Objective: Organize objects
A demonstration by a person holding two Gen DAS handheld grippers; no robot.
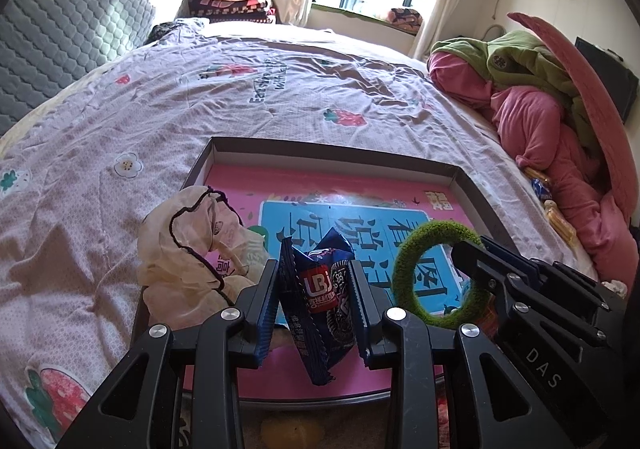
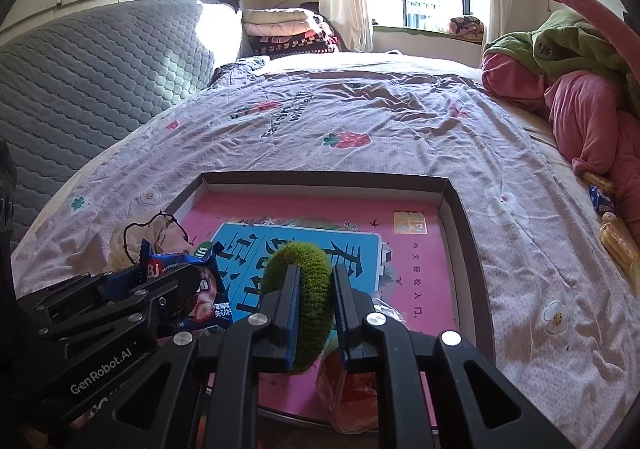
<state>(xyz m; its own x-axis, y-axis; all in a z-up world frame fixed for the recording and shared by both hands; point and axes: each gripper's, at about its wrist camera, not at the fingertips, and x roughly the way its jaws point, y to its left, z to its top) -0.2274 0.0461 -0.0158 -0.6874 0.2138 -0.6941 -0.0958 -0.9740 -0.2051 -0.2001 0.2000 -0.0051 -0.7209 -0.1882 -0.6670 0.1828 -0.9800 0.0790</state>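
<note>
Left tool (image 1: pixel 316 313): narrowed onto a dark blue crinkled foil snack packet with a red logo (image 1: pixel 320 301), pinched across its middle, packet upright, lower end hanging free below the pads. Held above the near part of the shallow dark-walled cardboard tray (image 1: pixel 472 189) that lies on the bed; the tray floor is covered by a pink printed sheet with a blue panel (image 1: pixel 360 225).

Right tool (image 2: pixel 314 313): narrowed onto a fuzzy green knitted ring (image 2: pixel 300 273). The ring stands on edge, one side of its band between the pads, also over the near half of the tray. The two tools are just beside each other, the left one's load partly crossing the right view.

A crumpled cream plastic bag with dark trim (image 1: pixel 188 249) sits at the tray's left near corner, draped over the wall. An orange translucent bag (image 2: pixel 352 389) lies under the right tool near the front edge.

Judgement: both items look ready to be set down in the tray. To do it well:
- lower one tool at a time so they do not knock together;
- steer the packet to bare pink floor, away from the cream bag;
- place the ring flat, beyond the orange bag, so it cannot roll;
- widen the pads only once the item touches the floor.

More snack packets (image 2: pixel 612 241) lie by the pink bedding (image 2: pixel 592 129), at the bed's right edge.
</note>
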